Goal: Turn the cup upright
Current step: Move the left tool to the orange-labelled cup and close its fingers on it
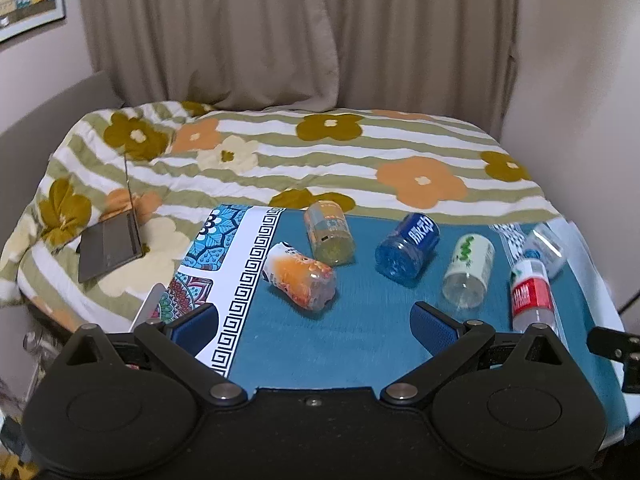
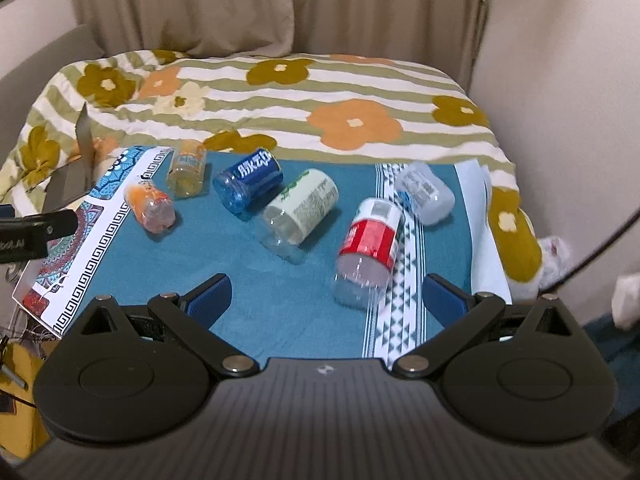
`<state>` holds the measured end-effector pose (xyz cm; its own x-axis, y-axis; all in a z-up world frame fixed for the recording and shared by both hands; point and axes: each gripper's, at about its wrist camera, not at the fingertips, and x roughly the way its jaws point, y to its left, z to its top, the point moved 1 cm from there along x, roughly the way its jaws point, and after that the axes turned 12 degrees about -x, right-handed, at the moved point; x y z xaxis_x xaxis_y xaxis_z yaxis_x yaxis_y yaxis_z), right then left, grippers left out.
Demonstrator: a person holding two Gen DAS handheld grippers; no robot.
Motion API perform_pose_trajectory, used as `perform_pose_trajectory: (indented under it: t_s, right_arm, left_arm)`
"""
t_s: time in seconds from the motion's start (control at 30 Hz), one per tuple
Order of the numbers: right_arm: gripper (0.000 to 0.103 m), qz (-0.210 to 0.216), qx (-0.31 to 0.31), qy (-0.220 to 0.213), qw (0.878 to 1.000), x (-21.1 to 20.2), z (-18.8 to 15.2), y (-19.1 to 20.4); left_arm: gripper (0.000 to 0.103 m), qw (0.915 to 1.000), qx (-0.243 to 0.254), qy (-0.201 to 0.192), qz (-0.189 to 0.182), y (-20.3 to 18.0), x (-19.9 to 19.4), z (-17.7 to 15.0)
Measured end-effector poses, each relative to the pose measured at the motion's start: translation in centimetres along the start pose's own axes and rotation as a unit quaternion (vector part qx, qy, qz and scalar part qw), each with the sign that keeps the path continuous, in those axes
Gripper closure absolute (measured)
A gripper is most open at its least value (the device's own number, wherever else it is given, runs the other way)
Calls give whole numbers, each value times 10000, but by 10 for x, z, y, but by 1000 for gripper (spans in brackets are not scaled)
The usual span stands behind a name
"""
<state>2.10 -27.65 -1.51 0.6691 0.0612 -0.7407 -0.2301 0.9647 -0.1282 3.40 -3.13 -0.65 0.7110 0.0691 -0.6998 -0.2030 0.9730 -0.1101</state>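
Note:
Several cut-bottle cups lie on their sides on a teal mat [image 1: 360, 344] [image 2: 288, 292]. From left: an orange cup [image 1: 300, 282] [image 2: 150, 208], a yellow cup [image 1: 329, 232] [image 2: 186, 174], a blue cup [image 1: 406, 246] [image 2: 248, 184], a white-green cup [image 1: 468, 270] [image 2: 300, 212], a red cup [image 1: 532, 296] [image 2: 368, 250] and a clear white cup [image 1: 546, 246] [image 2: 426, 192]. My left gripper [image 1: 314, 328] is open and empty, just short of the orange cup. My right gripper [image 2: 328, 300] is open and empty, with the red cup lying just ahead between its fingers.
The mat lies on a bed with a striped floral quilt [image 1: 320, 160] [image 2: 300, 96]. A grey card holder [image 1: 110, 250] lies on the quilt at the left. Curtains [image 1: 280, 32] and walls close off the back. The bed's right edge drops off beside a dark cable [image 2: 600, 248].

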Motion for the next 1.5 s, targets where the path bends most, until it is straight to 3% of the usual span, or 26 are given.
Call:
perform_pose_trajectory:
  t_s: [0.17, 0.37, 0.5, 0.67, 1.03, 1.33, 1.47, 1.5]
  right_arm:
    - [0, 181, -370, -162, 9990, 16, 15, -14]
    - [0, 526, -442, -24, 9976, 45, 36, -15]
    - [0, 569, -529, 51, 9970, 64, 49, -5]
    - [0, 641, -475, 202, 9966, 90, 68, 3]
    - [0, 784, -528, 565, 9939, 150, 101, 33]
    - [0, 879, -665, 747, 9911, 178, 112, 56]
    - [0, 911, -651, 821, 9903, 185, 113, 60]
    - [0, 915, -646, 837, 9902, 186, 113, 61]
  left_arm:
    - [0, 9986, -490, 139, 128, -5, 18, 12]
    - [2, 9942, -956, 453, 185, 1, 53, 29]
    - [6, 9834, -1537, 955, -107, 16, 90, 40]
    - [6, 9697, -1995, 1403, -145, 29, 131, 50]
    - [6, 9513, -2319, 2029, -75, 48, 212, 60]
    - [10, 9416, -2414, 2340, -174, 50, 241, 59]
    - [16, 9381, -2446, 2445, -199, 53, 248, 57]
    - [26, 9369, -2448, 2488, -202, 54, 249, 57]
